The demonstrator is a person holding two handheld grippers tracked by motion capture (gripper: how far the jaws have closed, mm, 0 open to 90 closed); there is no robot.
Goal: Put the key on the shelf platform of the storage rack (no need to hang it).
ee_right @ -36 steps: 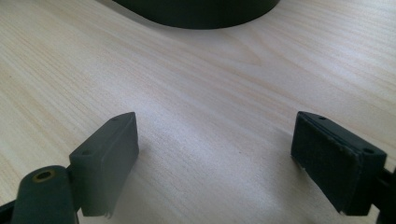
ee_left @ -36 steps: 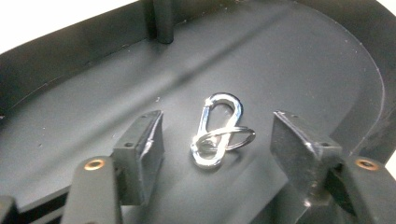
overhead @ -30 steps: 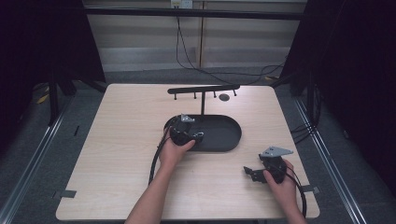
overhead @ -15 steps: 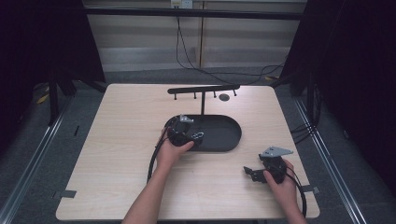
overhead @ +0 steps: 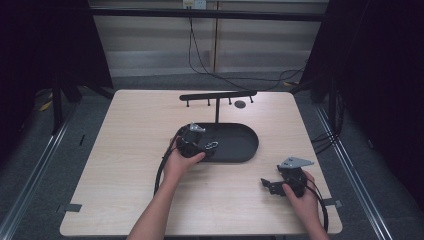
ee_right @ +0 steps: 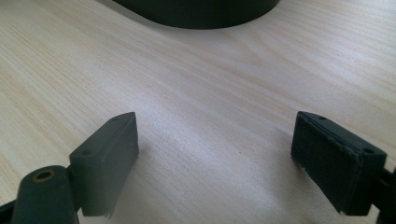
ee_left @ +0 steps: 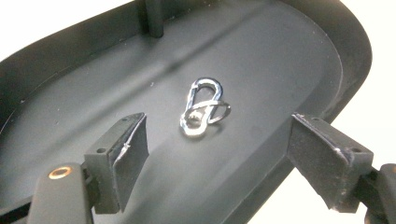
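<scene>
Hovering over the black tray [ee_left: 299, 42], the left gripper [ee_left: 215, 144] has just been opening its jaws, nothing between them; the silver carabiner [ee_left: 201, 106] lies just ahead, free for pickup. The right gripper [ee_right: 217, 154] rests released on the table [ee_right: 196, 84], out of the way.

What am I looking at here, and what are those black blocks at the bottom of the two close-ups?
No robot: a person at a wooden table holds a hand tool in each hand. One picture comes from a camera above; the two close-ups come from cameras riding on the tools. The black blocks are each tool's fingers. The left gripper has just been opening; it stands open over a black oval tray, and the small silver clip with a ring lies on the tray ahead of the fingers, untouched. A T-shaped rack rises from the tray. The right gripper rests open over bare wood, holding nothing.
</scene>
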